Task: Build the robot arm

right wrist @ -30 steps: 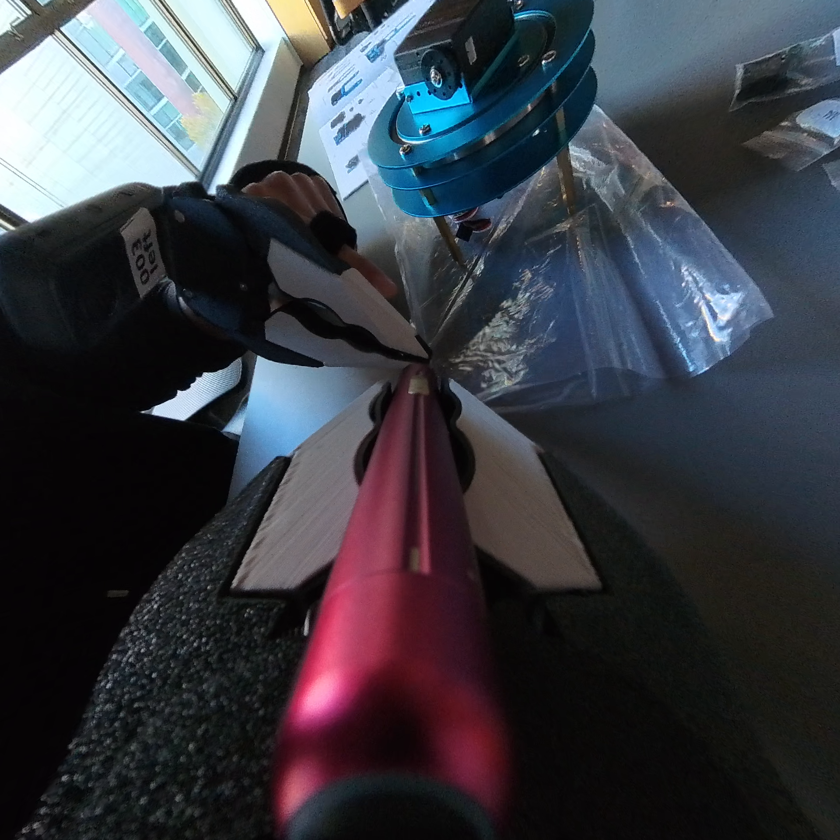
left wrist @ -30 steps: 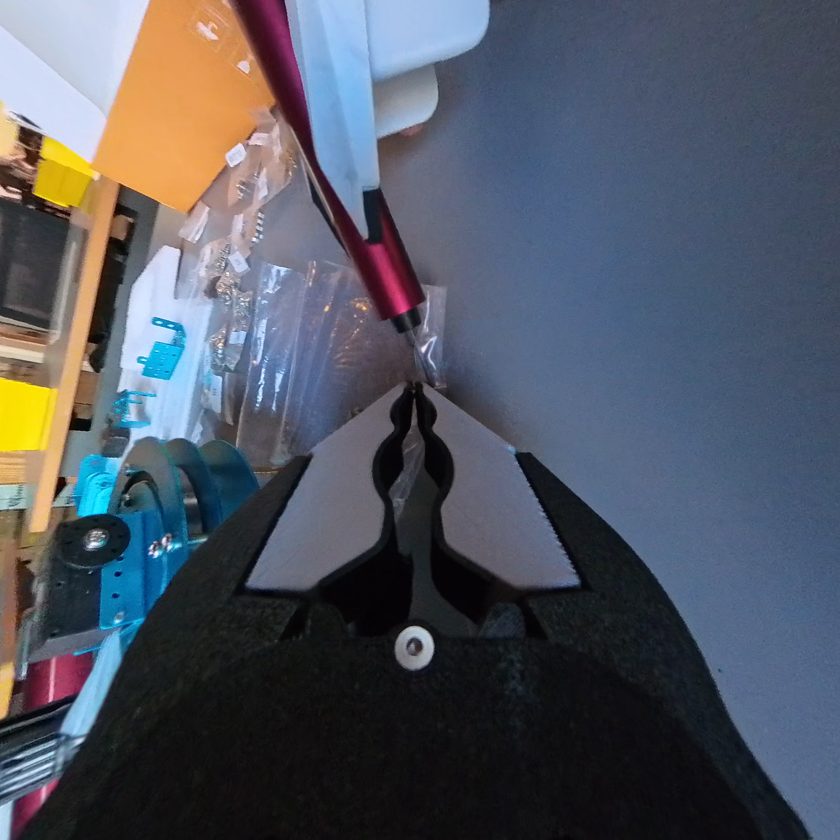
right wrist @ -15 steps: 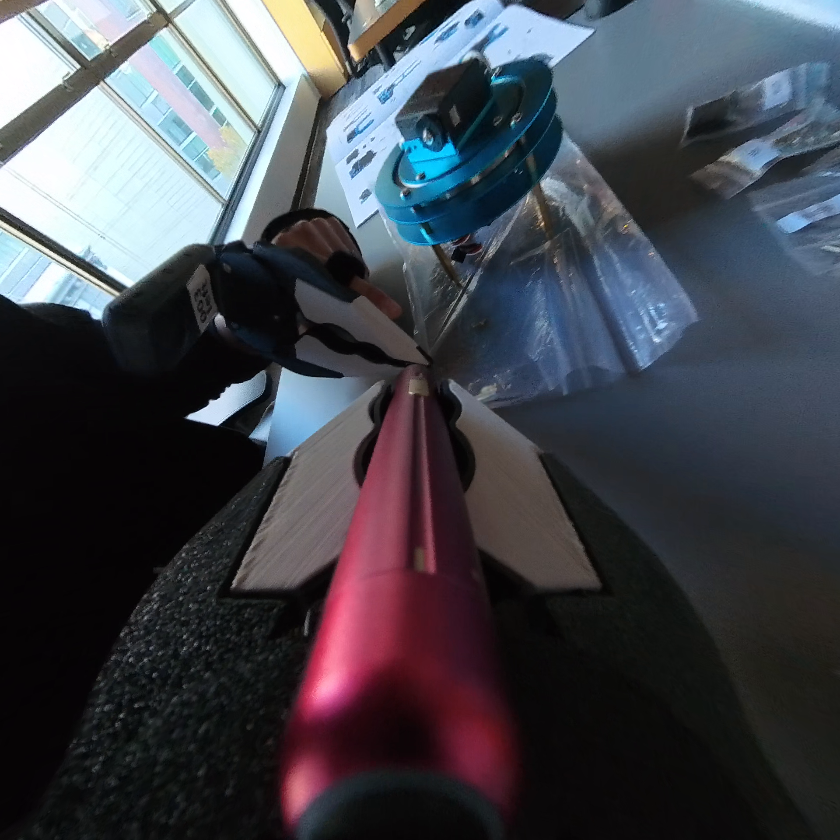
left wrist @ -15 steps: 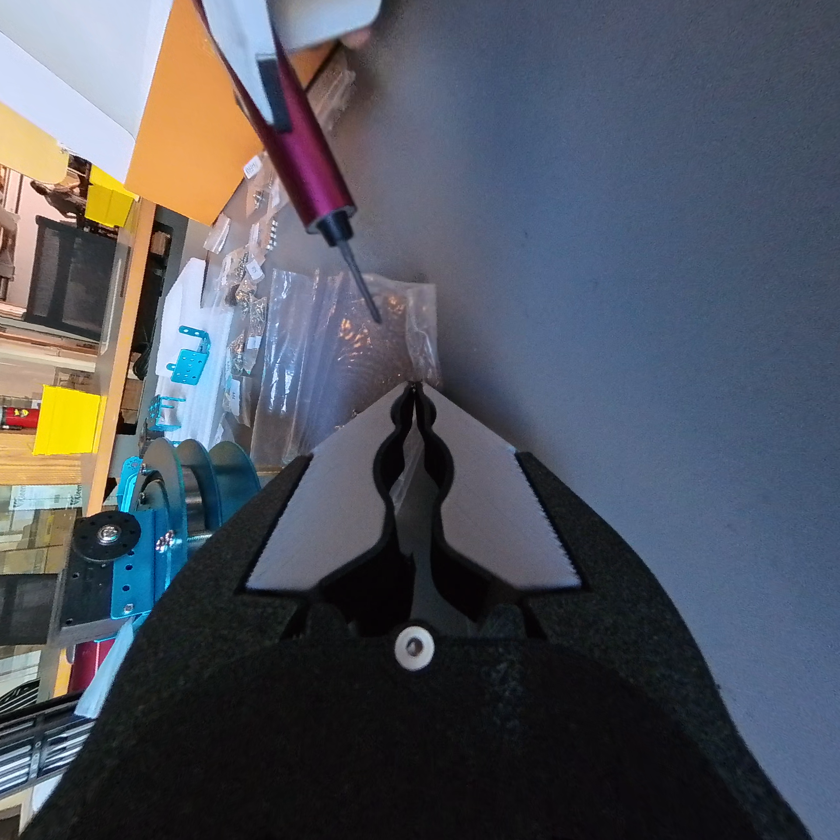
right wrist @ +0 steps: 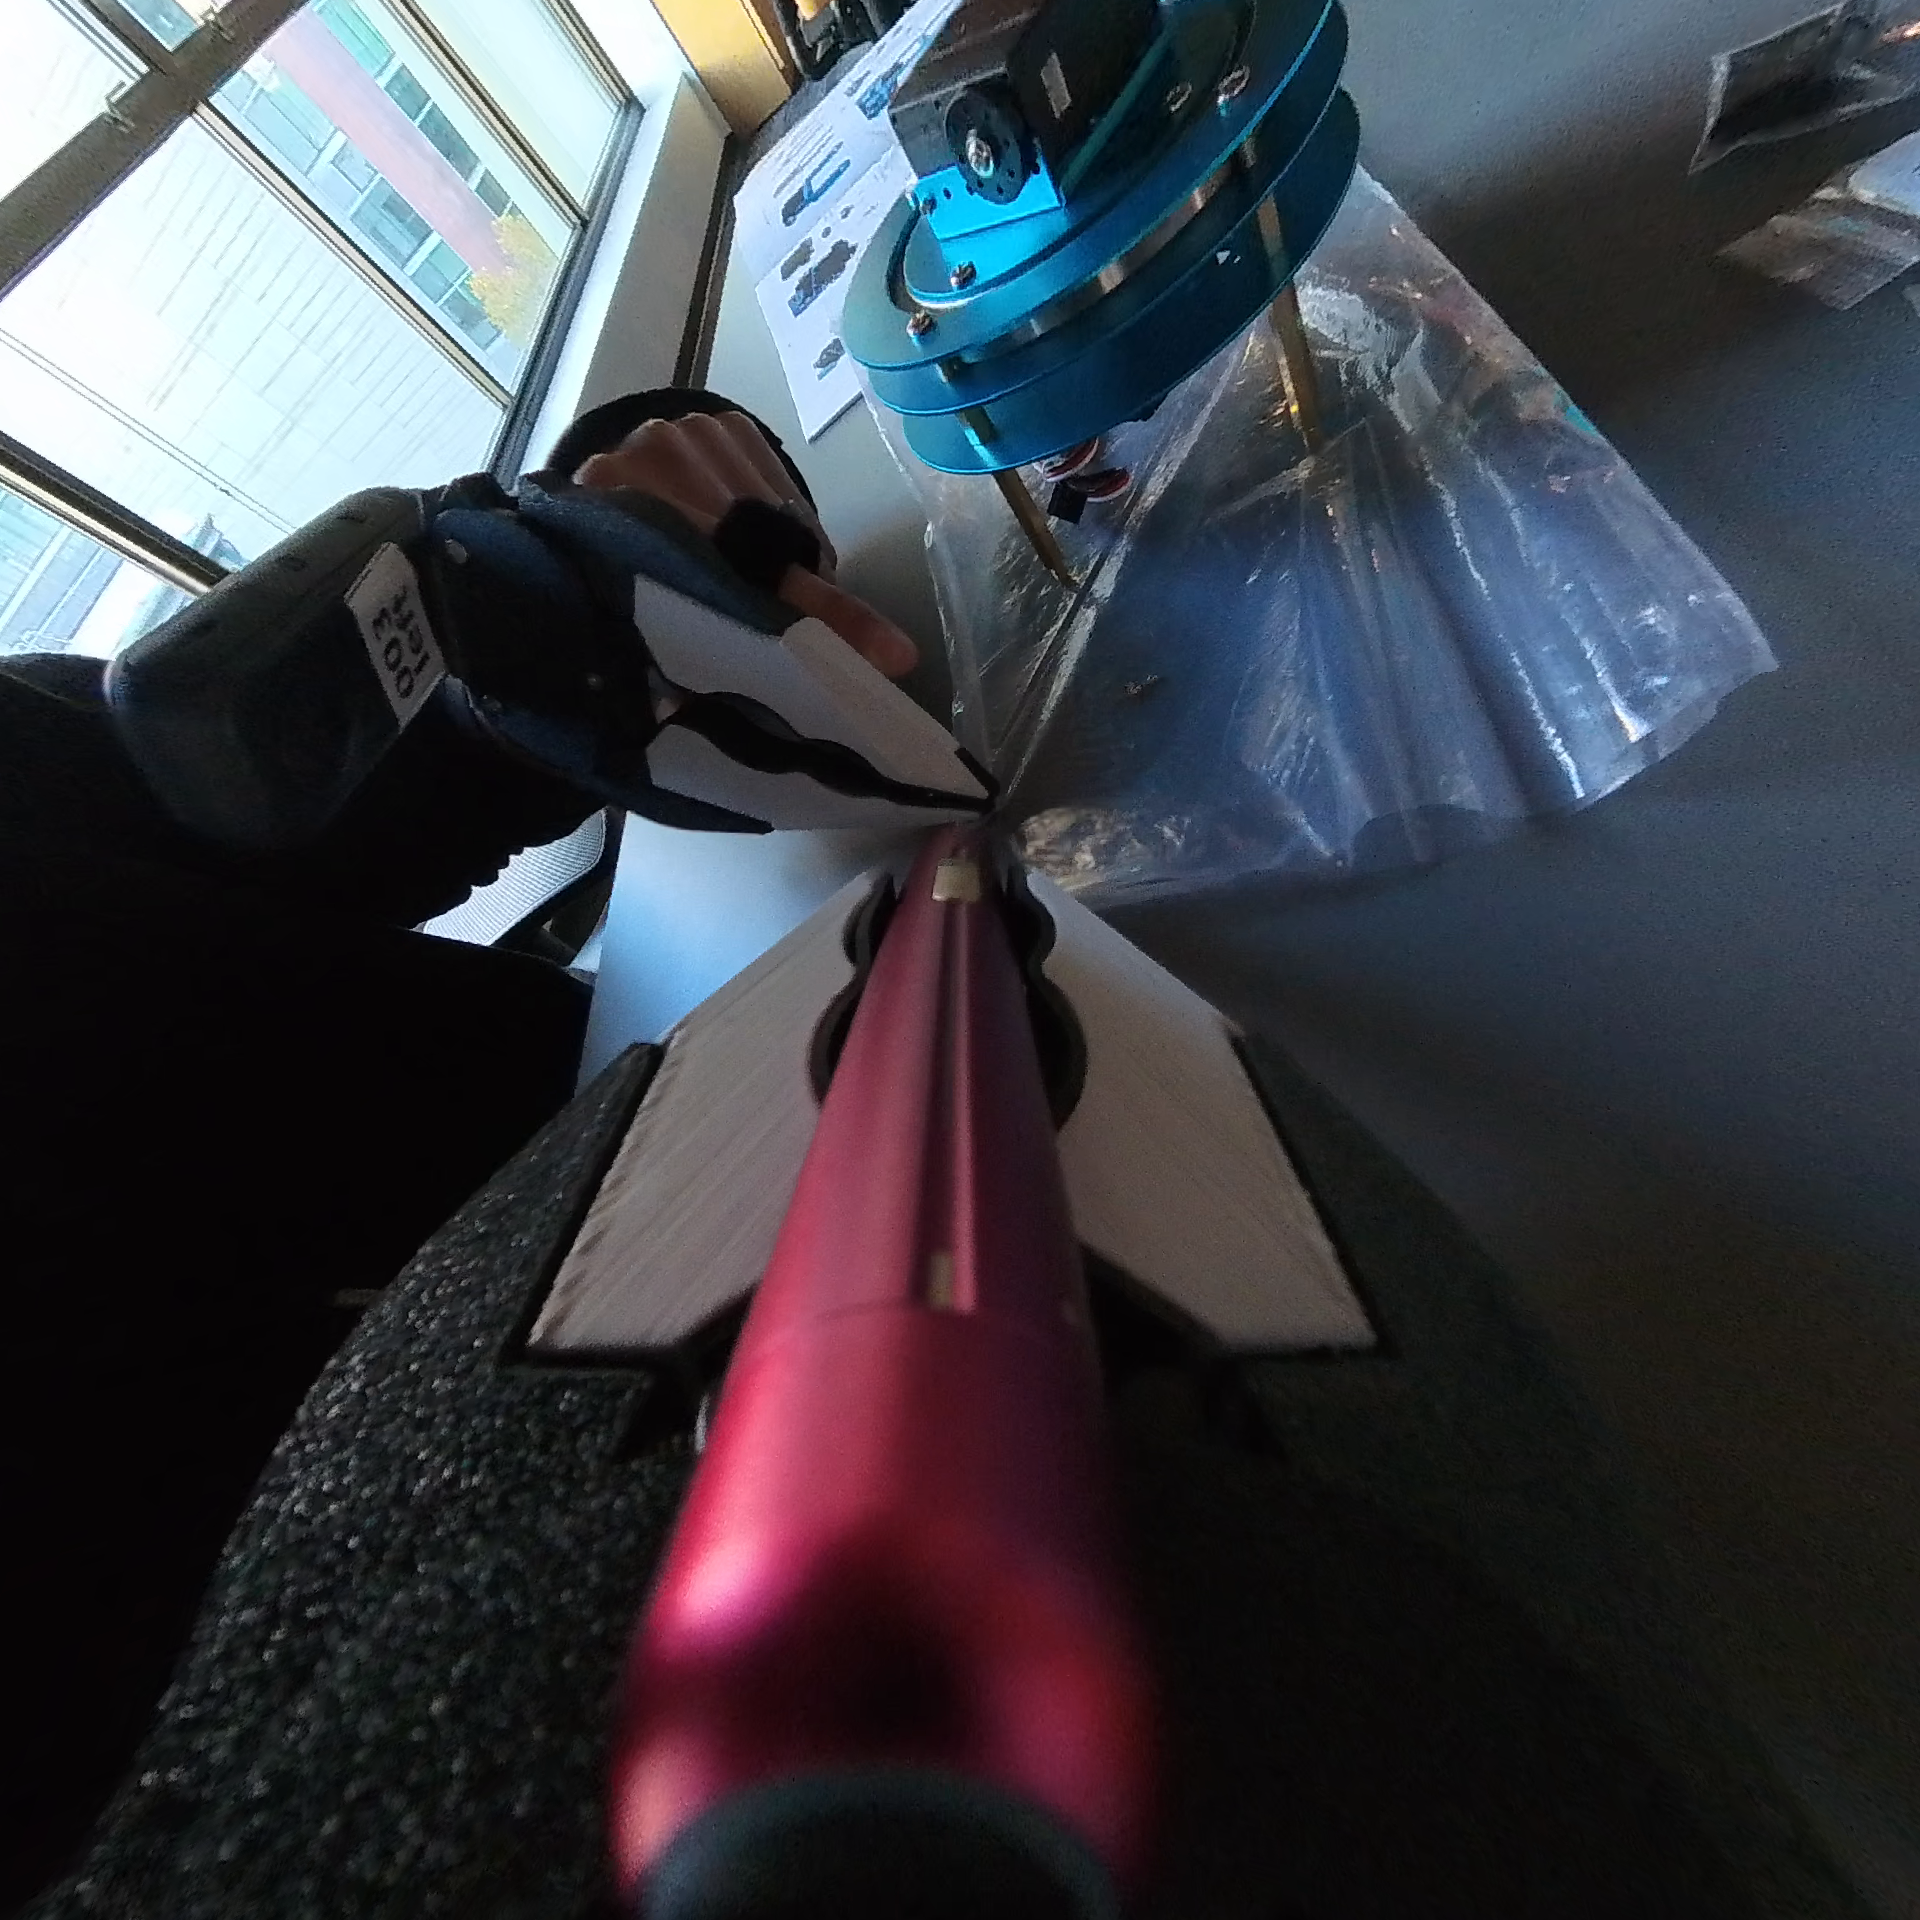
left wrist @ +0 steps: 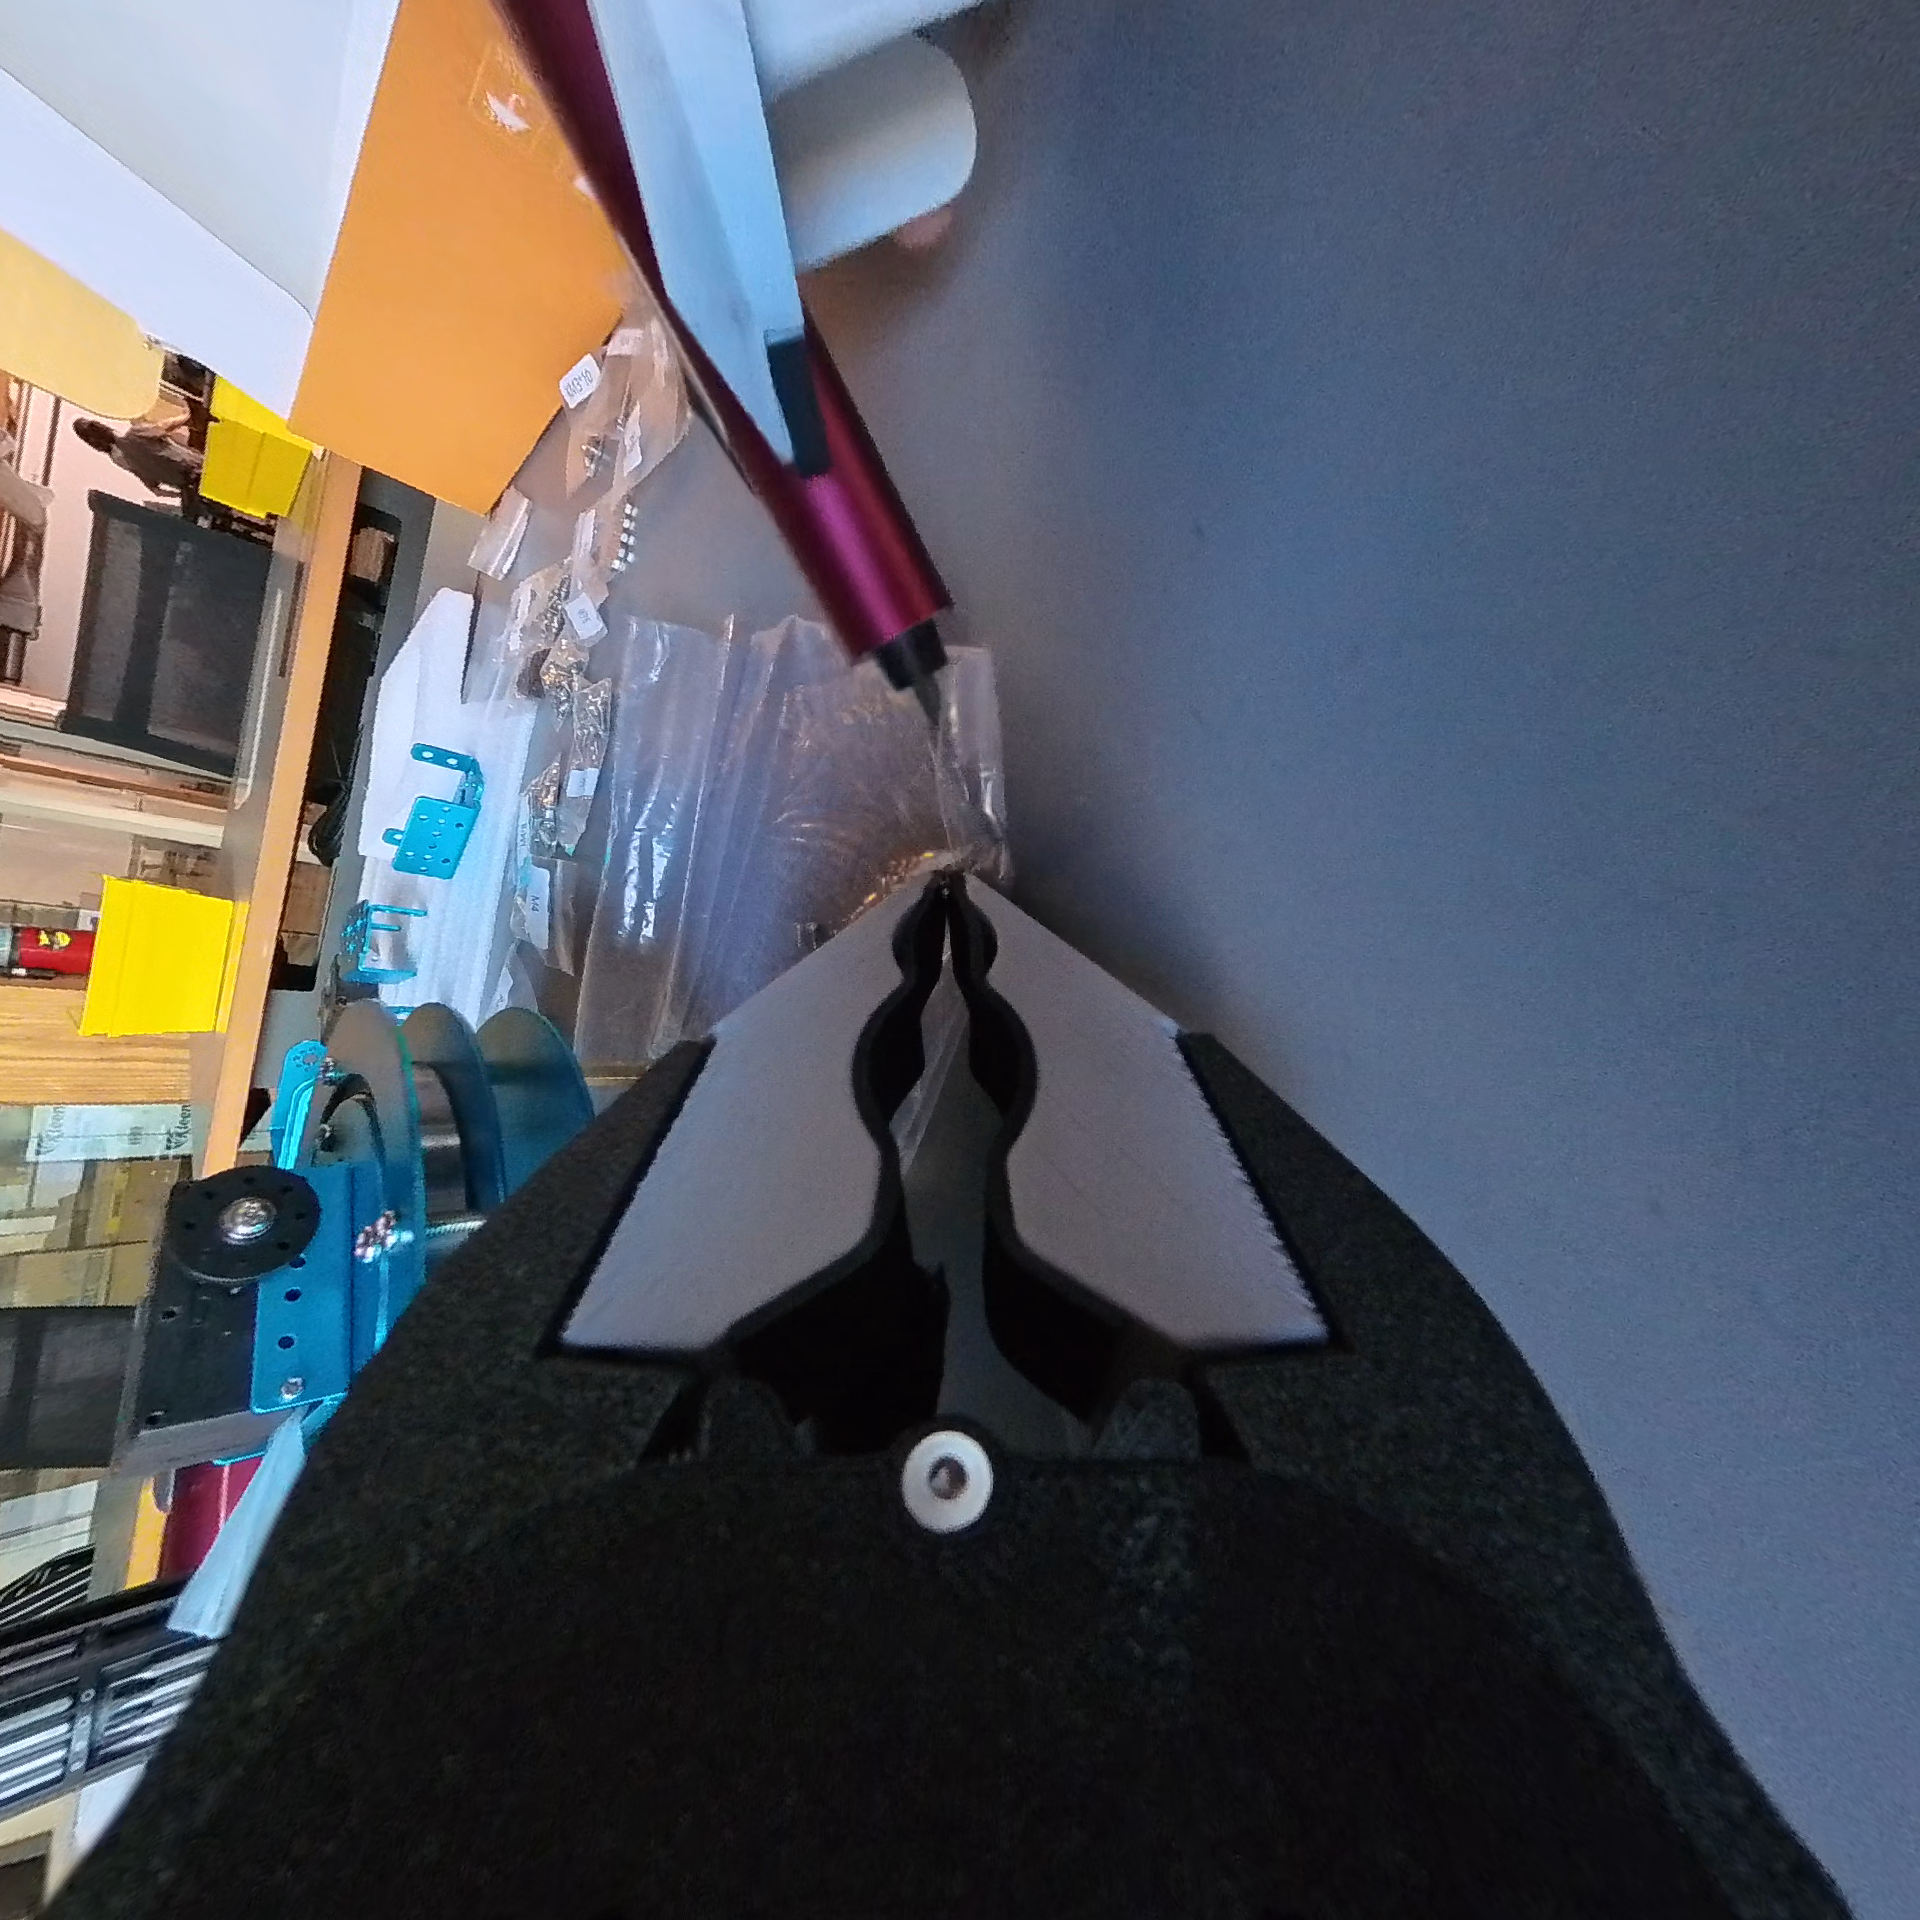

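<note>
My left gripper (left wrist: pixel 948 891) is shut on the edge of a clear plastic bag (left wrist: pixel 790 790) lying on the grey table (left wrist: pixel 1455 727). My right gripper (right wrist: pixel 961 868) is shut on a magenta electric screwdriver (right wrist: pixel 914 1299) that runs along its fingers. In the left wrist view the screwdriver (left wrist: pixel 831 509) comes down from above, its dark tip pushed into the bag's corner just ahead of my left fingertips. In the right wrist view the left gripper (right wrist: pixel 977 800) meets the screwdriver's tip at the bag (right wrist: pixel 1351 665), held by a hand (right wrist: pixel 707 468).
A blue round-plate assembly with a black servo (right wrist: pixel 1091 177) stands on the bag; it also shows in the left wrist view (left wrist: pixel 343 1195). Small bags of screws (left wrist: pixel 582 644), blue brackets (left wrist: pixel 431 821), printed sheets (right wrist: pixel 821 218) and an orange folder (left wrist: pixel 447 249) lie farther off. Tip to tip, the grippers are about 7 cm apart.
The screwdriver lifted away from the bag half a second ago, and has come back down with its tip in the bag's corner. My left gripper stays shut on the bag.
</note>
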### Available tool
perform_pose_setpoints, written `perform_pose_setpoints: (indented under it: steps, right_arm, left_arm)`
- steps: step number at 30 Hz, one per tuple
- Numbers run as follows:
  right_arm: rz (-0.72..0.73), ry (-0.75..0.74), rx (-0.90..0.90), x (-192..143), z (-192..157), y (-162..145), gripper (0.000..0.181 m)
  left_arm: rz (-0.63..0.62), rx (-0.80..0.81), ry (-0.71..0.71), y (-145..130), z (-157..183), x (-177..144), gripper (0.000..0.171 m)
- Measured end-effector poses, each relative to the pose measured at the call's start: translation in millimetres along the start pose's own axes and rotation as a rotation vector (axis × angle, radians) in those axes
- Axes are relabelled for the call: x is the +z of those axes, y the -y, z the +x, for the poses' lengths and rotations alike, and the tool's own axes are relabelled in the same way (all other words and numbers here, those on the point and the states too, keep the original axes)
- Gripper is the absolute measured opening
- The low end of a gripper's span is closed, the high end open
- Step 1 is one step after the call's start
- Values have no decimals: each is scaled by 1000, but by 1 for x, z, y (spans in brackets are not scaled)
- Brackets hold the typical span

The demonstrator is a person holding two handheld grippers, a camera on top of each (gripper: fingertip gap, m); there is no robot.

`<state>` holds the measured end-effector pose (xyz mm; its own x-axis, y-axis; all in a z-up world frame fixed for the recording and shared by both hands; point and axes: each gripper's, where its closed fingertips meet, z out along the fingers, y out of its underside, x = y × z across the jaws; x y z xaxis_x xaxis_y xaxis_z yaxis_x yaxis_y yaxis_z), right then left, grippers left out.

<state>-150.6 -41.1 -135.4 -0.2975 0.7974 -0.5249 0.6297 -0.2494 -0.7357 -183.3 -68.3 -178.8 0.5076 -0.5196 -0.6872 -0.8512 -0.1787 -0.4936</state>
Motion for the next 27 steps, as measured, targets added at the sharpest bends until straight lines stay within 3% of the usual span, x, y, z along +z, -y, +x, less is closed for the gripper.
perform_pose_setpoints:
  steps: [6, 14, 18, 22, 25, 27]
  right_arm:
    - [1, 22, 1, -17, -4, 5, 21]
    - [142, 65, -17, -47, -15, 34, 19]
    - [217, 60, -102, -47, -29, 47, 20]
    - [296, -98, -356, -35, -52, 61, 22]
    - [271, -257, -473, -26, -60, 63, 21]
    - [215, -269, -496, -21, -67, 58, 21]
  left_arm:
    - [3, -11, -8, 0, 0, 0, 0]
    - [22, 35, 92, 0, -9, -4, 0]
    - [225, -80, 262, 22, -42, -29, 1]
    - [343, -144, 341, 33, -56, -50, 1]
    - [352, -148, 360, 33, -55, -54, 1]
    - [335, -149, 357, 29, -54, -52, 1]
